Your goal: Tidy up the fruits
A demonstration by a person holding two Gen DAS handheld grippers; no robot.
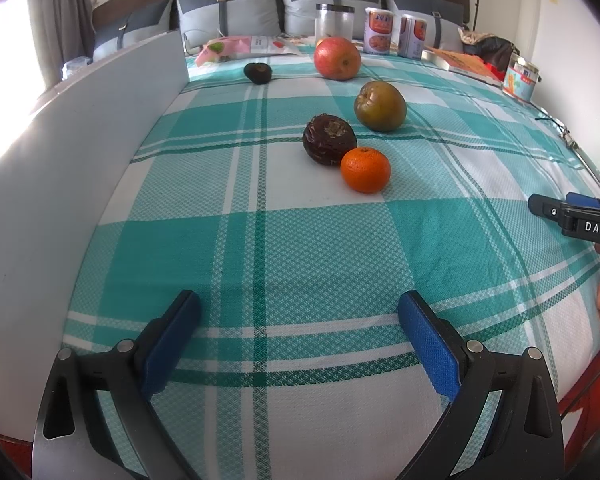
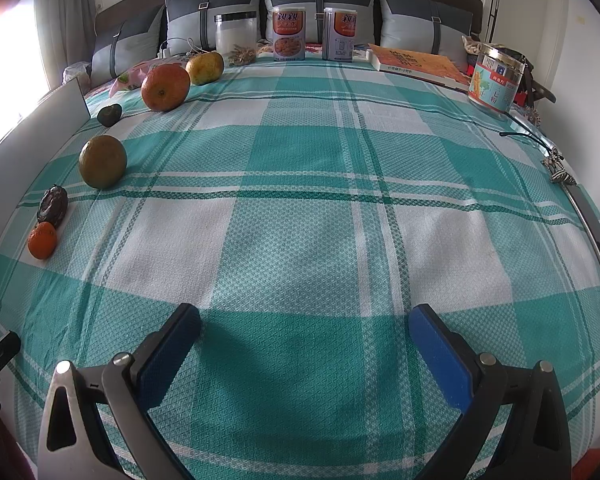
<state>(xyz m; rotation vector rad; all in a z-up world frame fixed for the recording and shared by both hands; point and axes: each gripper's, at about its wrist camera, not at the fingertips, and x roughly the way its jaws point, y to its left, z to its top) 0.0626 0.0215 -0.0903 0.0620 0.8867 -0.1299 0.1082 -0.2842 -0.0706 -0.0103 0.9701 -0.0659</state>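
Note:
Several fruits lie in a rough line on the green checked cloth (image 1: 300, 240). In the left wrist view: a small orange mandarin (image 1: 365, 169) touching a dark brown wrinkled fruit (image 1: 329, 140), a green-brown pear (image 1: 379, 106), a red apple (image 1: 337, 58), a small dark avocado-like fruit (image 1: 257, 73). The right wrist view shows the same fruits at far left: mandarin (image 2: 42, 240), dark fruit (image 2: 53, 205), pear (image 2: 102, 161), apple (image 2: 165, 87), plus a yellow mango (image 2: 204, 68). My left gripper (image 1: 299, 312) is open and empty, well short of the mandarin. My right gripper (image 2: 304, 322) is open and empty over bare cloth.
A white board (image 1: 80, 152) stands along the left side. At the back stand a clear jar (image 2: 236, 40), two cans (image 2: 288, 34), a book (image 2: 417, 64) and a tin (image 2: 496, 80), before grey pillows. A cable and keys (image 2: 555, 168) lie at the right edge.

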